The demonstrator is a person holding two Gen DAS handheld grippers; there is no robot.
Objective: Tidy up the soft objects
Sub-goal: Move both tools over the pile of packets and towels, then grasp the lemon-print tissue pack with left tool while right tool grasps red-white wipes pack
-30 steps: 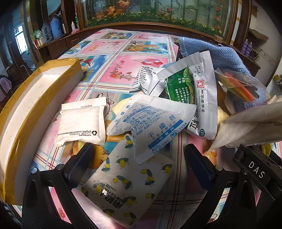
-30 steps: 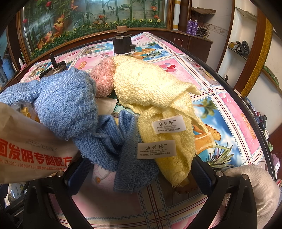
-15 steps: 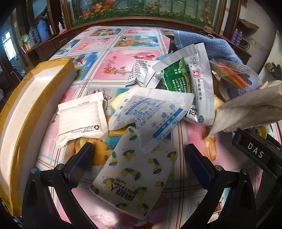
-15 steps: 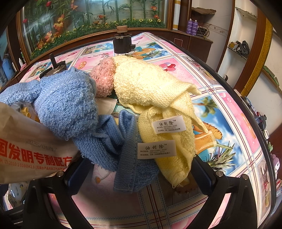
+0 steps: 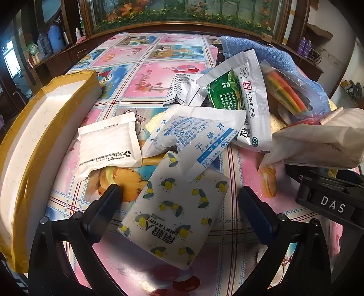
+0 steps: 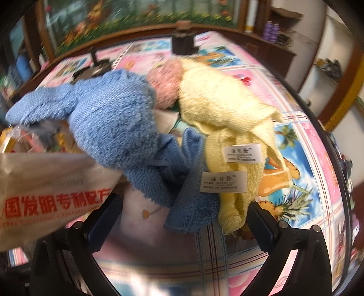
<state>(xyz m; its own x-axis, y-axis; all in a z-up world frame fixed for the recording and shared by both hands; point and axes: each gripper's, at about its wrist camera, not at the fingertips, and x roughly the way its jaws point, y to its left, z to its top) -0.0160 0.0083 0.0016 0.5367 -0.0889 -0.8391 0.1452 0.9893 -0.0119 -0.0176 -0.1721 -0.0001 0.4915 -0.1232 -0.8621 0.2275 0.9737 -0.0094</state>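
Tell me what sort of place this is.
Probably a home living room: a large aquarium in dark wood cabinets, a cartoon-print tablecloth, and household packets and towels piled on it.

Left gripper jaws wide, straddling lemon-print packet. Overlapping sachets crowd ahead; foam box walls the left. Bare tablecloth beyond. Right: towels block forward path.

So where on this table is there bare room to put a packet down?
Bare tablecloth lies beyond the white foam box and left of the green sachet. More lies right of the yellow towel. The centre is crowded: lemon-print pack, desiccant bag, blue towel.
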